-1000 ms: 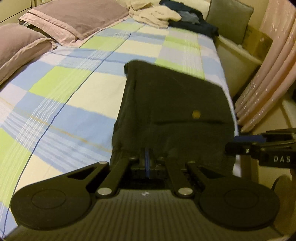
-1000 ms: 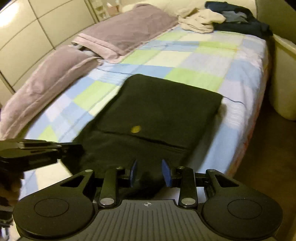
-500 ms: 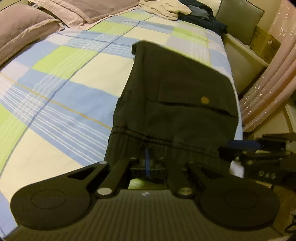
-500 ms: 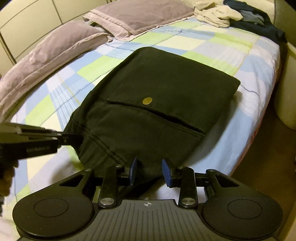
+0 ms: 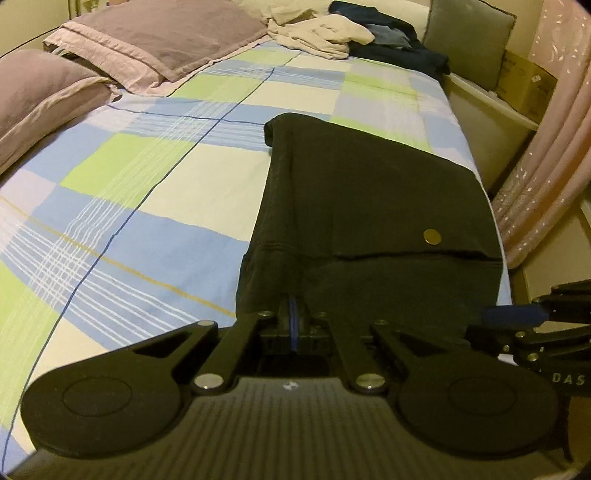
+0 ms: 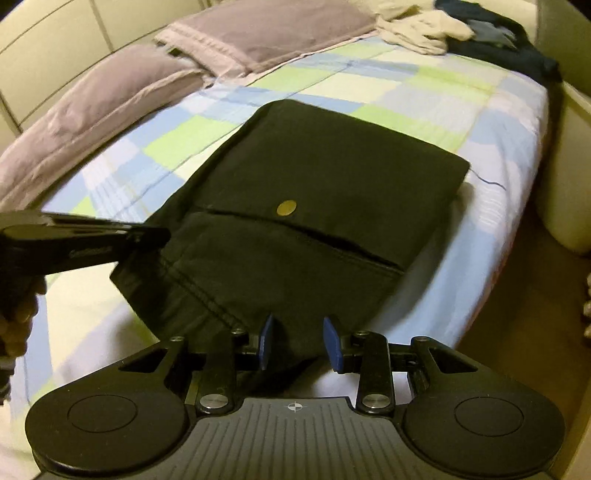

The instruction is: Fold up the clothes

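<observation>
Dark folded trousers (image 5: 373, 206) with a brass button (image 5: 431, 236) lie on the checked bed sheet (image 5: 155, 192) near the bed's right edge. My left gripper (image 5: 293, 314) is shut on the trousers' near waistband edge. In the right wrist view the trousers (image 6: 317, 192) lie ahead, button (image 6: 286, 208) up. My right gripper (image 6: 299, 341) has its blue pads (image 6: 266, 341) apart, with the trousers' near edge between them; it looks open. The left gripper's body (image 6: 74, 243) enters from the left of that view, the right gripper's arm (image 5: 535, 325) from the right of the left view.
Two mauve pillows (image 5: 159, 40) lie at the bed's far left. A heap of cream and navy clothes (image 5: 347, 33) sits at the far end. A grey cushion (image 5: 465, 40), a cardboard box (image 5: 524, 85) and pink curtains (image 5: 554, 158) stand right of the bed. Floor (image 6: 517, 314) lies right.
Both views shifted: the trousers rose and tilted half a second ago, then settled lower and flatter on the sheet. The left gripper stays shut on the waistband; the right pads stay apart.
</observation>
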Available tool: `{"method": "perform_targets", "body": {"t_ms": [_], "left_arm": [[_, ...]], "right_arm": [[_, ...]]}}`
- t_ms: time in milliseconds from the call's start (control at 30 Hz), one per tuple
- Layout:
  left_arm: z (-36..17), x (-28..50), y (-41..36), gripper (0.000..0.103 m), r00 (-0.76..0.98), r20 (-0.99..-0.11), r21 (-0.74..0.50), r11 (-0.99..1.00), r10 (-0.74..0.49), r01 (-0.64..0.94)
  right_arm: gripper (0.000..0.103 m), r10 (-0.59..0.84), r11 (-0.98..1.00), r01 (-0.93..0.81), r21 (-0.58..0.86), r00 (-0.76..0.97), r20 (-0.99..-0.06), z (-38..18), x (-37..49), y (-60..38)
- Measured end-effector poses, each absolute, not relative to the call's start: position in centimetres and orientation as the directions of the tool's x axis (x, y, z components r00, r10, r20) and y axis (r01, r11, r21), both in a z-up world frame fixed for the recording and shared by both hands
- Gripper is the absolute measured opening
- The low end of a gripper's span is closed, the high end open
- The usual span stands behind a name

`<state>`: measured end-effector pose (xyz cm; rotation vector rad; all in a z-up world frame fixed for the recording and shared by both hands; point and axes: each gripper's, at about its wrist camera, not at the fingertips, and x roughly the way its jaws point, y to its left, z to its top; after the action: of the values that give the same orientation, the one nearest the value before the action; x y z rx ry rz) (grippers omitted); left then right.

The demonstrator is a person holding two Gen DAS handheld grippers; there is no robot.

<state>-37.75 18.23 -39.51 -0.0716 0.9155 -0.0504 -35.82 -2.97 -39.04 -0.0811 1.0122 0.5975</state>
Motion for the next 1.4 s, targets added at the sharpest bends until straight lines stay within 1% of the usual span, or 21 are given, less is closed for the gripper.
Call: {"method": "perform_targets", "body": {"t_ms": [133,300,433,500,567,600,667,700,733,767,933,1133,1233,1400], "left_arm": [[-37.1,-37.0,18.3,0.002,0.556,-0.829,-0.114,0.992,-0.065,-0.054],[-31.3,-37.1,17.0,0.003,0.462,-0.886,-0.039,0.990,0.028,-0.136],[-27.0,-38.2,15.7,0.005,0.394,-0.917,-0.016,0.979,0.067,-0.204],[-24.7,-38.9,14.8,0.009,0.385,-0.920,-0.013,0.976,0.074,-0.218],[-22.7,-39.5,13.9,0.016,0.392,-0.916,-0.008,0.974,0.083,-0.226],[-21.7,-39.7,13.5,0.018,0.397,-0.914,-0.007,0.973,0.088,-0.231],[-20.1,-40.1,12.9,0.024,0.411,-0.906,-0.009,0.970,0.095,-0.245],[-19.4,-40.2,12.7,0.025,0.418,-0.903,-0.010,0.968,0.100,-0.252],[-18.8,-40.3,12.5,0.025,0.421,-0.901,-0.007,0.965,0.109,-0.264],[-18.3,-40.3,12.3,0.025,0.423,-0.898,-0.001,0.961,0.121,-0.277],[-16.1,-41.0,11.1,0.031,0.427,-0.883,0.038,0.938,0.193,-0.345],[-14.8,-42.3,8.8,0.033,0.403,-0.876,0.068,0.894,0.265,-0.442],[-14.3,-43.1,7.0,0.037,0.392,-0.872,0.074,0.870,0.294,-0.488],[-13.8,-44.4,3.8,0.041,0.395,-0.862,0.061,0.839,0.317,-0.541]], "right_arm": [[0.035,0.418,0.832,-0.511,0.216,0.321,-0.850,-38.2,-34.7,-2.9],[0.035,0.406,0.844,-0.451,0.291,0.182,-0.896,-34.5,-32.7,-3.7],[0.035,0.372,0.847,-0.450,0.283,0.122,-0.920,-31.0,-32.5,-4.7],[0.035,0.375,0.844,-0.455,0.284,0.124,-0.918,-29.0,-32.6,-5.1],[0.036,0.390,0.835,-0.471,0.285,0.141,-0.910,-27.0,-32.8,-5.3],[0.036,0.397,0.830,-0.479,0.285,0.149,-0.906,-26.1,-32.8,-5.4],[0.044,0.410,0.817,-0.503,0.281,0.164,-0.897,-24.2,-33.0,-5.4],[0.053,0.415,0.806,-0.524,0.274,0.170,-0.894,-23.5,-33.2,-5.2],[0.058,0.423,0.795,-0.542,0.271,0.175,-0.889,-22.8,-33.4,-5.2],[0.058,0.432,0.784,-0.558,0.271,0.177,-0.884,-22.3,-33.6,-5.2],[0.059,0.453,0.734,-0.627,0.260,0.167,-0.876,-20.3,-34.1,-5.3],[0.059,0.450,0.690,-0.683,0.239,0.147,-0.881,-19.1,-33.8,-6.7],[0.059,0.449,0.661,-0.716,0.226,0.135,-0.883,-18.6,-33.5,-7.7],[0.059,0.454,0.604,-0.772,0.200,0.127,-0.882,-17.9,-33.4,-9.2]]}}
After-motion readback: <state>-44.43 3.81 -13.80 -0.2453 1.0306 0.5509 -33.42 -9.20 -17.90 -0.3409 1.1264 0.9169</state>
